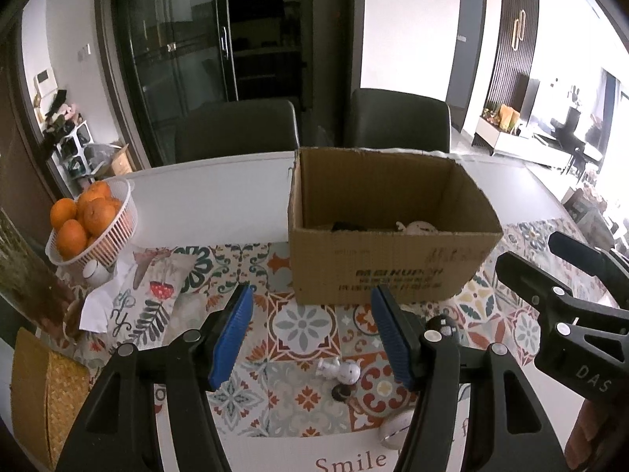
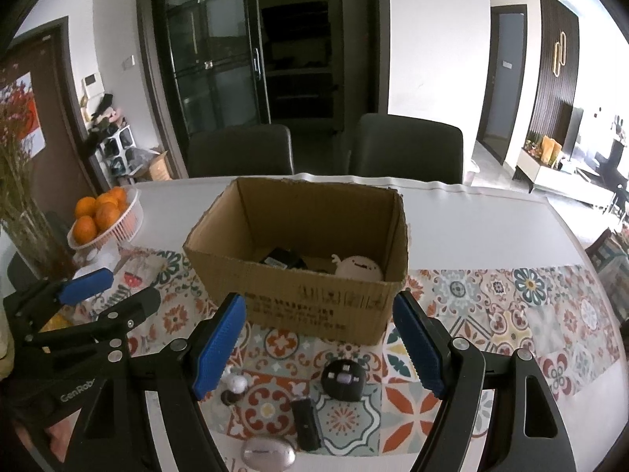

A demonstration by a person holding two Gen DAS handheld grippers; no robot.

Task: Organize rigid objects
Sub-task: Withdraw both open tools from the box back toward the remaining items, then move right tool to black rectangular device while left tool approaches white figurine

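Observation:
An open cardboard box (image 1: 389, 271) (image 2: 306, 306) stands on the patterned tablecloth, with a black item (image 2: 283, 260) and a white round toy (image 2: 359, 268) inside. In front of it lie a small white figurine (image 1: 340, 371) (image 2: 236, 383), a black round gadget (image 2: 344, 379) (image 1: 444, 328), a black bar (image 2: 306, 424) and a silver oval object (image 2: 268, 454) (image 1: 394, 428). My left gripper (image 1: 312, 334) (image 2: 114, 295) hovers open over the figurine, holding nothing. My right gripper (image 2: 320, 344) (image 1: 532, 249) is open above the black gadget, also holding nothing.
A white basket of oranges (image 1: 118, 232) (image 2: 131, 212) sits at the table's left, with a folded patterned cloth (image 1: 157, 287) beside it. A woven mat (image 1: 43, 393) and a vase of dried flowers (image 2: 19, 196) are at the far left. Two dark chairs (image 2: 405, 149) stand behind the table.

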